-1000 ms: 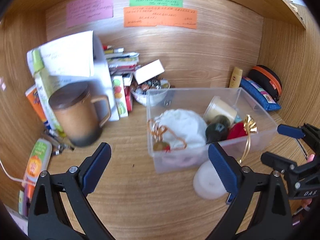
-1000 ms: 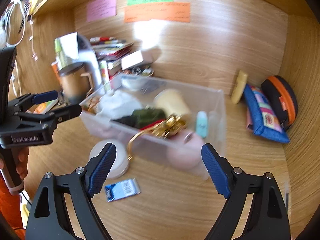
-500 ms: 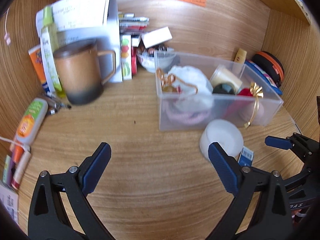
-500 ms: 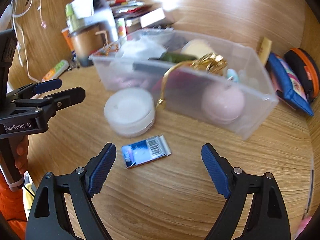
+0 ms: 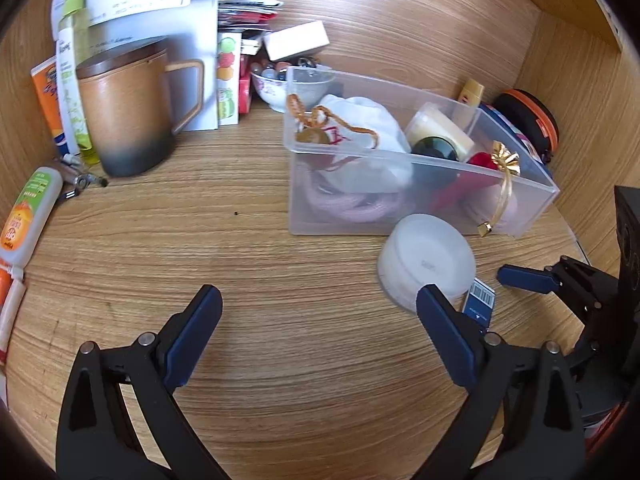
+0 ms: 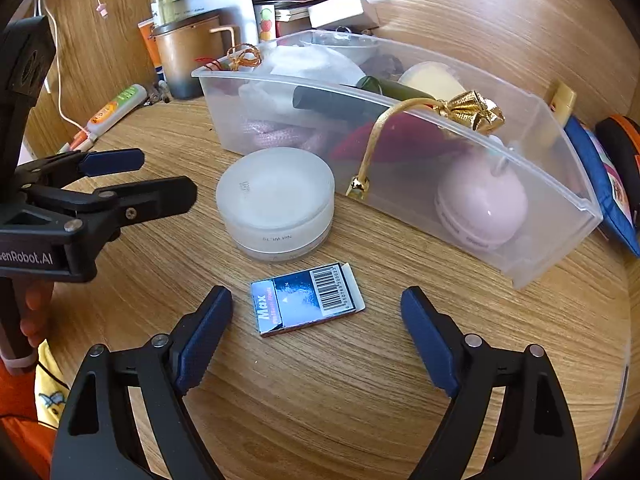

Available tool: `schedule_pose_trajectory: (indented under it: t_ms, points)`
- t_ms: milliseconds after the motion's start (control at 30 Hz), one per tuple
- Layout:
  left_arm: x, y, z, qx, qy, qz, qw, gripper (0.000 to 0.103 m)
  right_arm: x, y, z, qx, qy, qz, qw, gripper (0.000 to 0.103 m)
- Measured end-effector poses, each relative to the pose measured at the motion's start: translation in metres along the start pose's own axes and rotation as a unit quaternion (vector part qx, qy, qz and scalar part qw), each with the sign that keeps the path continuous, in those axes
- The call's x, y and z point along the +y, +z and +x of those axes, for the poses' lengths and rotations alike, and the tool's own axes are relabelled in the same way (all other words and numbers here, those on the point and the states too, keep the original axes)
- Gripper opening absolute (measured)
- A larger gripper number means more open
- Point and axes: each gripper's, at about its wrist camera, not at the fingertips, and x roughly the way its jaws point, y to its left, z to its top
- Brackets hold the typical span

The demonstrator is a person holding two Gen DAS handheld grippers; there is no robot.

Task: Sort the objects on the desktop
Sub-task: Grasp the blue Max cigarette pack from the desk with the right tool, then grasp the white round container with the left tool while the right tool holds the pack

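A clear plastic bin point(image 6: 520, 216) point(image 5: 532, 200) on the wooden desk holds a white cloth, pink rope, a pink round thing, a cream jar and a gold bow. In front of it stand a white round jar point(image 6: 276, 200) point(image 5: 428, 260) and a small blue packet with a barcode point(image 6: 306, 298) point(image 5: 480, 300). My right gripper point(image 6: 316, 328) is open and empty, just above the packet, jaws either side of it. My left gripper point(image 5: 320, 320) is open and empty over bare desk, left of the jar; it also shows at the left of the right wrist view point(image 6: 160, 178).
A brown mug point(image 5: 128, 112) point(image 6: 188, 56), papers, tubes and pens crowd the back left corner. A white bowl point(image 5: 288, 84) sits behind the bin. A blue pouch point(image 6: 600, 184) and a black-orange case point(image 5: 528, 120) lie at the right wall.
Both grippers have drawn back and tilted down towards the desk. The right gripper has come closer over the blue packet. Both stay open.
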Motion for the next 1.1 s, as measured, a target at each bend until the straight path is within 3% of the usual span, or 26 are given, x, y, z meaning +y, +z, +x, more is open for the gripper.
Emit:
schedule_pose_trajectory:
  t_ms: [300,767,1100]
  points:
    - [-0.016,0.004,0.005,0.011,-0.006,0.017,0.9998,0.099,-0.006,0.002,-0.004,-0.01,0.018,-0.023,1.0,0.049]
    - [-0.053,0.011,0.017,0.025,-0.016,0.049,0.9984,0.099,-0.035,-0.008,-0.016,-0.021,0.01,-0.005,1.0,0.045]
    - [-0.069,0.014,0.042,0.043,0.012,0.057,0.9974,0.099,-0.065,-0.011,-0.033,-0.046,-0.002,0.019,0.999,0.045]
